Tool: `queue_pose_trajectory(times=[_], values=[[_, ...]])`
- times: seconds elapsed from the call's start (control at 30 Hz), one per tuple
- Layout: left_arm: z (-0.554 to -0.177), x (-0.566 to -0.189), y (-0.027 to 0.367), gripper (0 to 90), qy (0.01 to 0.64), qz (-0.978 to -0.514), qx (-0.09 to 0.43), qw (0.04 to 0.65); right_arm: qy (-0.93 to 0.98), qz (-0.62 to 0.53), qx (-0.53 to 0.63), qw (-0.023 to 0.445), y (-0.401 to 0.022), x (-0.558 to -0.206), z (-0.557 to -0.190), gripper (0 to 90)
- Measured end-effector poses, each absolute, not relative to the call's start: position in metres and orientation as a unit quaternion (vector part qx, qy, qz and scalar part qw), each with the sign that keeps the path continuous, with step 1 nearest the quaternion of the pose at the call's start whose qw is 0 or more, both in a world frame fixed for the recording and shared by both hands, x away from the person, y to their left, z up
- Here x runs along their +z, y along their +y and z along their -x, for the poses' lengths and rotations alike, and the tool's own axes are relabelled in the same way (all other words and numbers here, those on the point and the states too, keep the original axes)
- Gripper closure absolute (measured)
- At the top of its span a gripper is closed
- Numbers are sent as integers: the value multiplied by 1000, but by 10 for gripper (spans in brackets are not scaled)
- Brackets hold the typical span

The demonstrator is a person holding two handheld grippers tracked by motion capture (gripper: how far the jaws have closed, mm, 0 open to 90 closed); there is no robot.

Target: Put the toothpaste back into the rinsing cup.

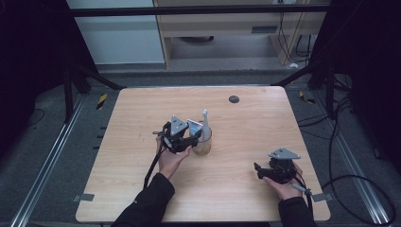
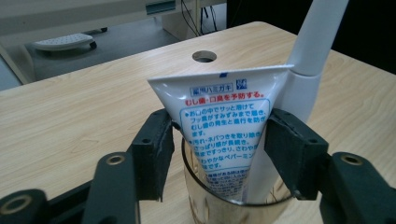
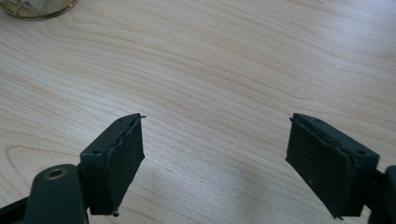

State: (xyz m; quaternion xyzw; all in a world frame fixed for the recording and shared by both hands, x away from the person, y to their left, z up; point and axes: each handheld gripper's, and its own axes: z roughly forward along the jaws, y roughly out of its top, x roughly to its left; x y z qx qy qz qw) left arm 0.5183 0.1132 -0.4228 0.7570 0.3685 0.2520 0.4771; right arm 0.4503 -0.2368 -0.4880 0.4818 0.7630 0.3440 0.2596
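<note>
A white toothpaste tube with blue and red print stands crimped end up in a clear glass cup, next to a white toothbrush handle. My left gripper is open, its pads flanking the tube just above the cup's rim, with a thin gap at the left pad. From the high view the cup stands at the table's middle, with the tube and the handle in it and the left gripper at its left side. My right gripper rests low at the front right, open with bare wood between its jaws.
The wooden table has a round cable hole behind the cup, seen also in the left gripper view as the hole. The cup's base sits at the top left of the right gripper view. Cables lie on the floor around.
</note>
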Motion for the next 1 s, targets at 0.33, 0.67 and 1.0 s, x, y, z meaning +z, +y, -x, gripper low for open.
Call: queue_pose_trajectory(times=[0.33,0.67,1.0], values=[[-495,-411,134,349,357,-762,259,474,762,-483,344,260,-235,-487,-449,182],[-465,-439,174,301,366,-790,240,429,758,-488,347,257,-236,-487,-449,170],[-455,-466,221,262,416,-790,224,391,758,-491,344,258,-238,-487,-449,156]])
